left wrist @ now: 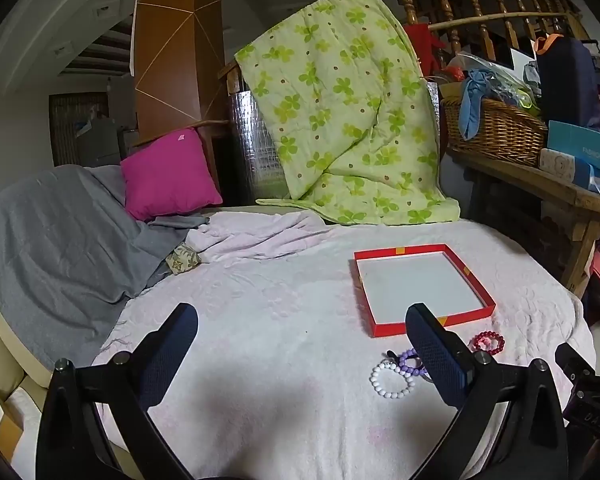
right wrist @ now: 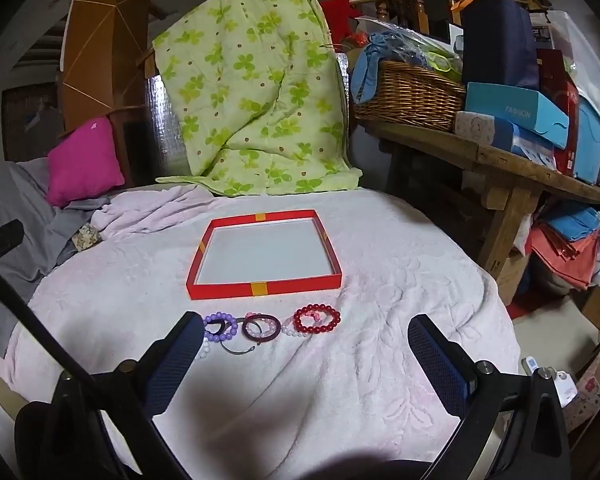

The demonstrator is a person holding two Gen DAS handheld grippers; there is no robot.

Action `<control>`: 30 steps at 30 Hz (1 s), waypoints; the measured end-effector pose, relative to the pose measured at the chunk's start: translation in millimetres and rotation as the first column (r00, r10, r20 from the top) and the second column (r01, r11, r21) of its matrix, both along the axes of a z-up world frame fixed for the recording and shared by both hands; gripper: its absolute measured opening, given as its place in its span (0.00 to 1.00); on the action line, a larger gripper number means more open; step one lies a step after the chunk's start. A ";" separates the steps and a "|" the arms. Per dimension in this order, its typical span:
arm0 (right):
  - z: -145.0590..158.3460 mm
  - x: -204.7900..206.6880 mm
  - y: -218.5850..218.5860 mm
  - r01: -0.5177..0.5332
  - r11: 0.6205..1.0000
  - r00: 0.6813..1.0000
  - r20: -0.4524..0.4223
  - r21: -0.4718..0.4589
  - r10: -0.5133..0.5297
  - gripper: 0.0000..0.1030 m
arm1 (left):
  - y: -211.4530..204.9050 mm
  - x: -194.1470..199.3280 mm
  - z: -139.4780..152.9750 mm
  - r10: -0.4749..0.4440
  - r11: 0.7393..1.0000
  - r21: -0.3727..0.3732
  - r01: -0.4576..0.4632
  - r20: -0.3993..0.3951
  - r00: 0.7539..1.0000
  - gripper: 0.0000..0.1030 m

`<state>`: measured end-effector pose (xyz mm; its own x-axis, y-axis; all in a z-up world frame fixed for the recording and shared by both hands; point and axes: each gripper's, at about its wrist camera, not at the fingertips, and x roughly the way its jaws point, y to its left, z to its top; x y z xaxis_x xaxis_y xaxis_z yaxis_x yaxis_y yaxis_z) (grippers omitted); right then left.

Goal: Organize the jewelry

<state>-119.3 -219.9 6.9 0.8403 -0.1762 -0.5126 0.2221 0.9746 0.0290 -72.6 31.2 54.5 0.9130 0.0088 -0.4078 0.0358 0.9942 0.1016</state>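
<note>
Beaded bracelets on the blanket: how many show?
4: red, purple and two white, one nearest the purple, one beside the red; others may hide under the dark bangle.

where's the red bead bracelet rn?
In the right wrist view the red bead bracelet lies on the pink blanket, just in front of the red tray near its right corner, rightmost in the row, beside the dark bangle.

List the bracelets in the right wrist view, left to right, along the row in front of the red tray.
purple bead bracelet → dark maroon bangle → red bead bracelet. The white beads and the thin dark wire piece overlap these, so I've left them out.
</note>
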 end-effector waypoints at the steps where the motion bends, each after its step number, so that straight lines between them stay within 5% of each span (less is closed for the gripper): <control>1: 0.5 -0.6 -1.0 -0.001 1.000 1.000 -0.001 0.000 0.001 1.00 | -0.4 -0.4 -0.4 0.000 1.000 0.000 0.000 -0.001 1.000 1.00; 16: -3.9 3.0 4.2 -0.007 1.000 1.000 0.007 0.000 0.007 1.00 | -3.0 6.5 -7.9 -0.006 1.000 0.007 0.007 -0.025 1.000 1.00; 30: 18.3 -18.3 6.8 0.105 0.992 0.974 0.207 -0.071 -0.088 1.00 | -3.3 7.5 -10.1 -0.007 1.000 0.004 0.007 -0.027 1.000 1.00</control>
<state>-137.6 -213.0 25.2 0.9023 -0.2957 -0.3139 0.3129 0.9498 0.0048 -65.2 27.9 44.4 0.9017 0.0046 -0.4323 0.0453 0.9934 0.1051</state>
